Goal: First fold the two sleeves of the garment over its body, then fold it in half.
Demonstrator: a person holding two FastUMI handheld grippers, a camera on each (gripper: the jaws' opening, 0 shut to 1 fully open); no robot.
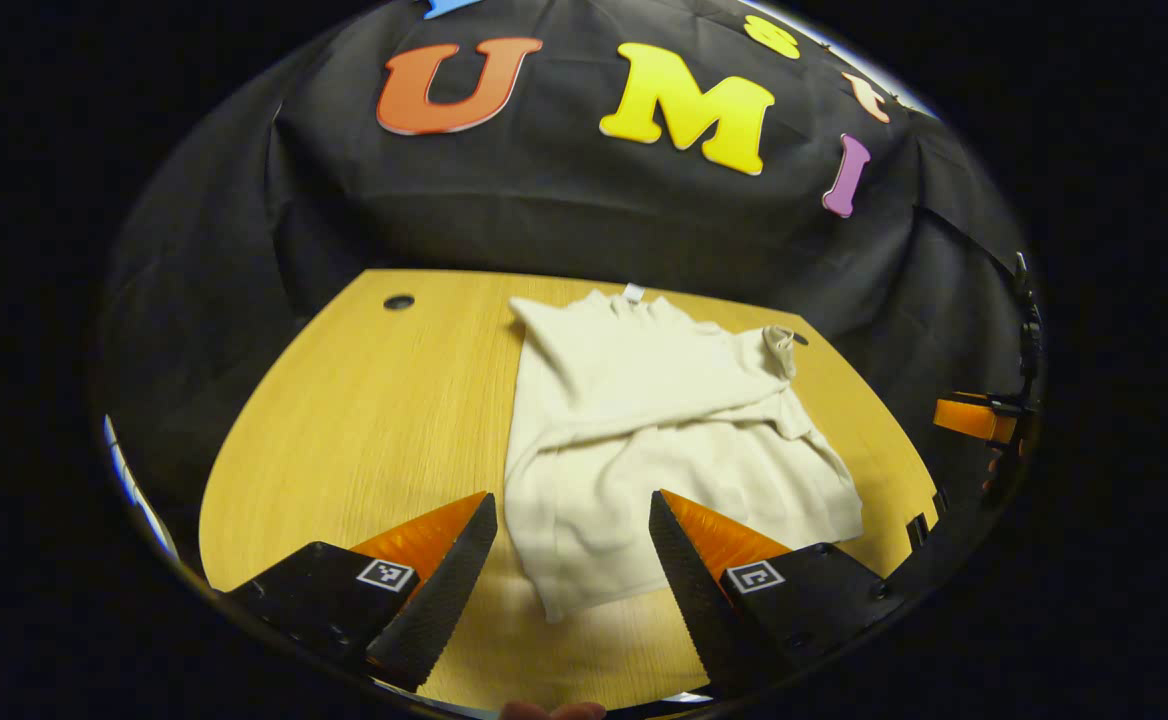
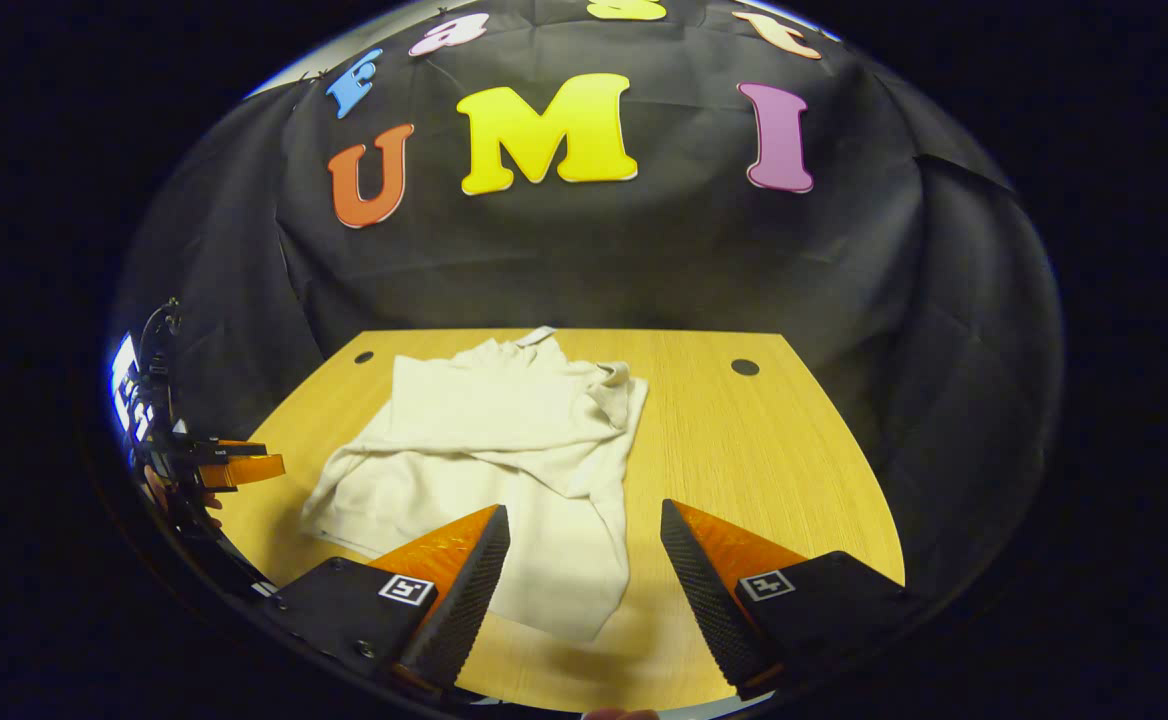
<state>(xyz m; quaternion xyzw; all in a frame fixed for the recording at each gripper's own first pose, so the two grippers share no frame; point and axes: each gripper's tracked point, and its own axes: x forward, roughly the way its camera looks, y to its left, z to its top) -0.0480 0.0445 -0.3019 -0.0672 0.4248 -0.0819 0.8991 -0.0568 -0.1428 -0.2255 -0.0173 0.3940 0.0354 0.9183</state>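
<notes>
Table [image 1: 364, 420]: garment [image 1: 644, 440] beyond parted fingers [image 1: 444, 590].

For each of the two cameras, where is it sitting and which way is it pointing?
Left gripper view: rides the left hand-held gripper, open, facing the garment on the wooden table; right hand-held gripper at far right.
Right gripper view: rides the right hand-held gripper, open, facing the same garment.
Shared: garment, table, booth wall.
</notes>
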